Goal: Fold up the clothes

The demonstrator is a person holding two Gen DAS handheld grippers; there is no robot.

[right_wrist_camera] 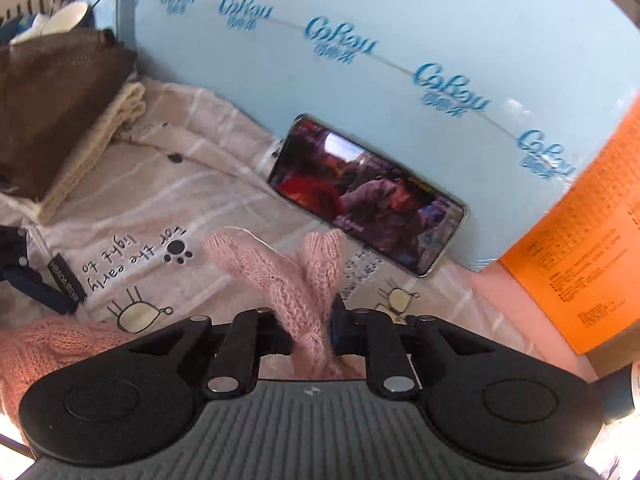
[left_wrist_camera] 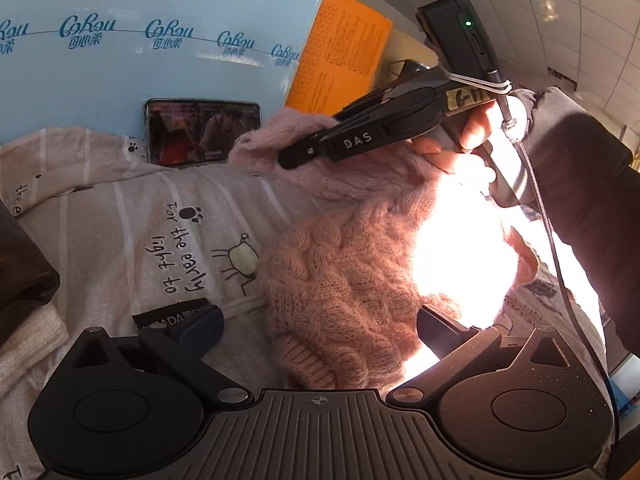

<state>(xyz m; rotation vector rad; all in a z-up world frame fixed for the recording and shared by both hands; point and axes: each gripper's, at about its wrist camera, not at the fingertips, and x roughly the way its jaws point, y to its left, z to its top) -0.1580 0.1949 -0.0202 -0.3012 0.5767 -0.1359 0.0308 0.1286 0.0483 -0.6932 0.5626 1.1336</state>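
The right gripper (right_wrist_camera: 316,336) has its two black fingers squeezed together on a bunched bit of the fluffy pink cable-knit sweater (right_wrist_camera: 304,280). Two pink knit ends stick up past the fingers. In the left wrist view, a hand (left_wrist_camera: 476,128) holds this gripper by its handle, above the far side of the sweater (left_wrist_camera: 344,280).

The left gripper (left_wrist_camera: 316,328) has its fingers wide apart, one on each side of the sweater's near end, and they do not press it.

The sweater lies on a pale striped cloth with paw prints and little drawn sheep (left_wrist_camera: 132,216). A black phone with a lit screen (right_wrist_camera: 368,196) leans on a big light blue box (right_wrist_camera: 400,20). An orange paper sheet (right_wrist_camera: 592,240) stands beside the box. A brown folded cloth (right_wrist_camera: 56,100) sits on a cream one (right_wrist_camera: 100,136).
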